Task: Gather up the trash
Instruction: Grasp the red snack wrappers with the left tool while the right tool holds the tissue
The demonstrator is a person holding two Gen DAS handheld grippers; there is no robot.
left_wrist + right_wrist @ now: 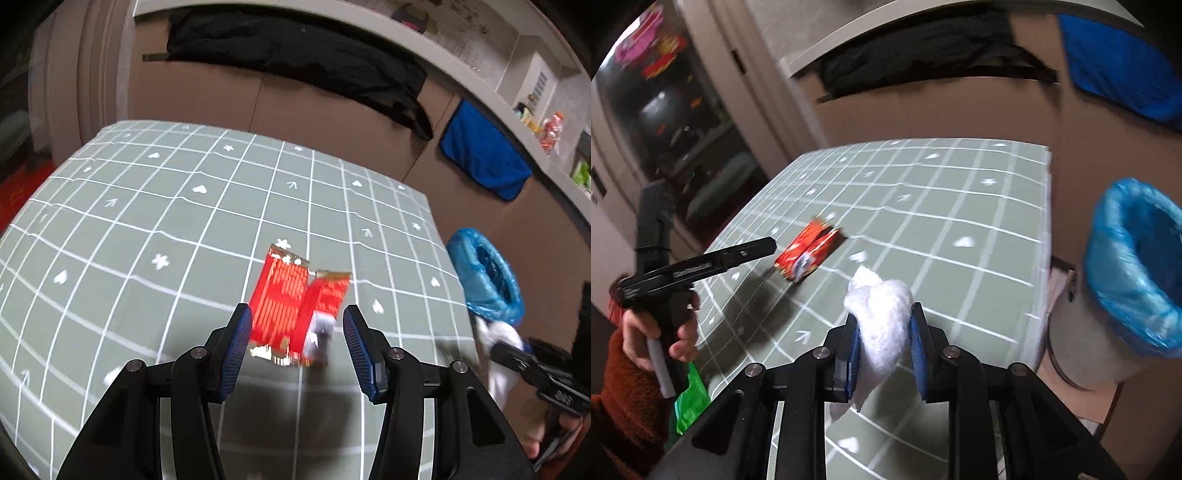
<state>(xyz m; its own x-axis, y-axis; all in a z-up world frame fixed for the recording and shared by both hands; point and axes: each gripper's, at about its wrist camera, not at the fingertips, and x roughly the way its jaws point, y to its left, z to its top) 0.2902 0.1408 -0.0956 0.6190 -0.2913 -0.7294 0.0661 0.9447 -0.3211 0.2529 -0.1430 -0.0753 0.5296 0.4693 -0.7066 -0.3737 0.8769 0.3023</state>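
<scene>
Two bits of trash remain: a red wrapper (pixel 295 306) lies mid-table, framed by the open left gripper (pixel 297 350); the right gripper (pixel 882 354) pinches a tissue (pixel 879 314). Loosely held, the tissue may drop short of the bin (pixel 1134 266) at far right. Nothing blocks the way.

The left wrist camera looks forward and down between its own two blue-padded black fingers (pixel 240 350), close over a grey-green tablecloth with a white grid (pixel 147 221), facing a brown cardboard wall (pixel 295 107). The right wrist camera looks down likewise from nearer the table's right edge. Both views share the crumpled red foil wrapper (pixel 291 306) (pixel 809 251) and the blue-lined white bin (pixel 487 273) (pixel 1134 266).
</scene>
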